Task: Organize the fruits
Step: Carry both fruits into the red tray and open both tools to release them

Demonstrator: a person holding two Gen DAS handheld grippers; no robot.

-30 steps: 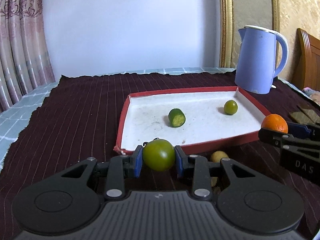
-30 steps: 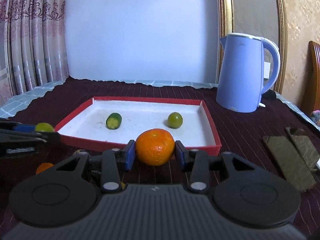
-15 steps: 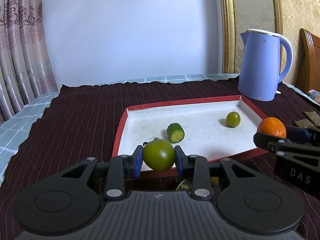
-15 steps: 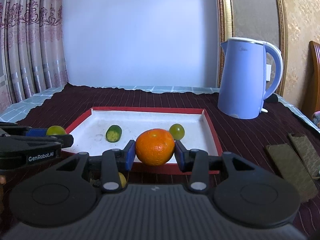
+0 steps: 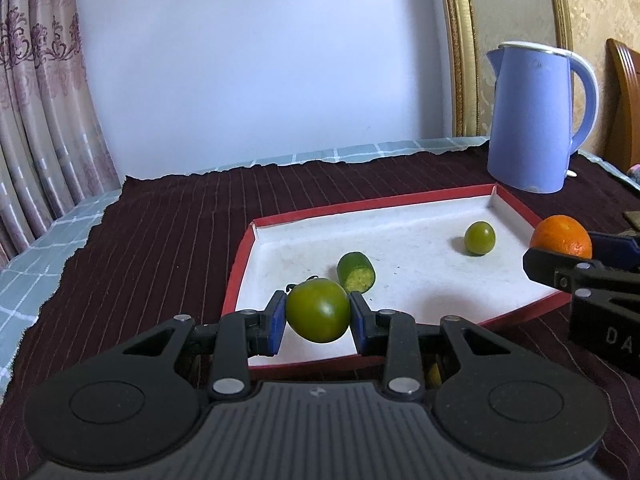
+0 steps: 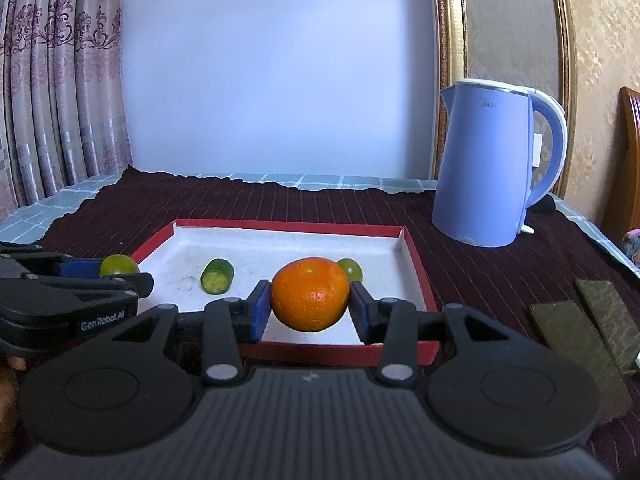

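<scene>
Over the tray's (image 5: 240, 268) near left corner the left gripper (image 5: 318, 312) pinches a green tomato (image 5: 318, 310), the cucumber stub (image 6: 217, 276) lies cut end nearward, and the right gripper (image 6: 309, 300), clamping an orange (image 6: 309, 299), half hides a small green fruit (image 6: 354, 268).

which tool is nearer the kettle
Right. The right tool, holding the orange, is over the tray's kettle-side end. The left tool, holding a green fruit, is at the tray's far side from the kettle.
</scene>
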